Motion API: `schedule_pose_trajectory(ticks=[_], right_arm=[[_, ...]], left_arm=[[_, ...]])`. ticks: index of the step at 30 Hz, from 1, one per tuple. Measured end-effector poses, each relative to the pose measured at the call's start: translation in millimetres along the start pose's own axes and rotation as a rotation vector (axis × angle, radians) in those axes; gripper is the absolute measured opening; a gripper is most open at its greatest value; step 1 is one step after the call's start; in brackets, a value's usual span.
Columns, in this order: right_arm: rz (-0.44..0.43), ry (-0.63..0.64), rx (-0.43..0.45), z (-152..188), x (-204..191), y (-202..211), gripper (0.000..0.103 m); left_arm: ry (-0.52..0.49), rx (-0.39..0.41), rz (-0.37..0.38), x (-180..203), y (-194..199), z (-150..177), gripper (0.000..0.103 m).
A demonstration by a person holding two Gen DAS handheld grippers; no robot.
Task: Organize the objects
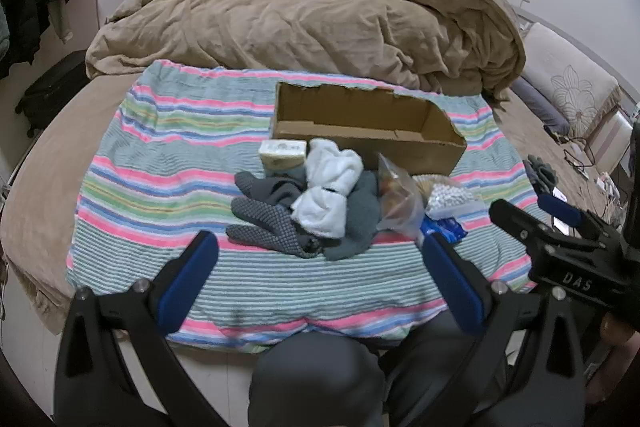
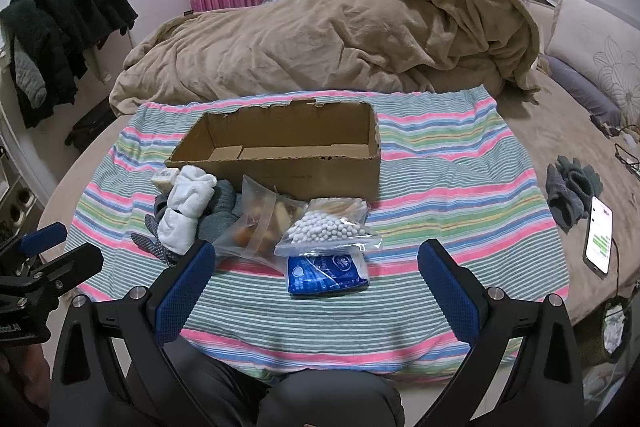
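Cardboard box sits centre frame on the striped cloth, its visible floor bare, so I judge nothing sorted yet: white towel roll, grey gloves, small tissue pack, snack bag, cotton-swab bag and blue packet all lie heaped against and just in front of its near wall. Left gripper and right gripper both hang at lower frame, jaws spread wide, holding nothing. Brown duvet bulks behind the box; phone and a second grey glove pair lie at right edge, well apart; overlapping bags may snag on pickup.
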State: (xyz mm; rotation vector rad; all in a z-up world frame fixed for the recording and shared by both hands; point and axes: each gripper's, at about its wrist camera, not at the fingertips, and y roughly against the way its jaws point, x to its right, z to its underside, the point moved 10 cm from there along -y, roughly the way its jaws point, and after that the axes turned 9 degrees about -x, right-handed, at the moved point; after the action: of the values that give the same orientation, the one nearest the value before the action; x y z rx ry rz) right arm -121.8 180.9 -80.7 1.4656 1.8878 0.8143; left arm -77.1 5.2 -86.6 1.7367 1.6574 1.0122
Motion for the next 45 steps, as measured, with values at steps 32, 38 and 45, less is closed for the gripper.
schedule_pose_trajectory(ticks=[32,38,45], right_arm=[[-0.006,-0.003,-0.001,-2.4,-2.7,0.8,0.103],[-0.006,-0.003,-0.001,-2.1,-3.5,0.3,0.103],[-0.006,-0.003,-0.001,-2.1,-1.7,-0.5,0.103]], left_arm=[[-0.002,0.010,0.003,0.6,1.0,-4.0,0.103],[-0.001,0.010,0.005,1.2,1.0,-4.4,0.103],[0.000,0.008,0.010,2.2,-0.6,-4.3,0.102]])
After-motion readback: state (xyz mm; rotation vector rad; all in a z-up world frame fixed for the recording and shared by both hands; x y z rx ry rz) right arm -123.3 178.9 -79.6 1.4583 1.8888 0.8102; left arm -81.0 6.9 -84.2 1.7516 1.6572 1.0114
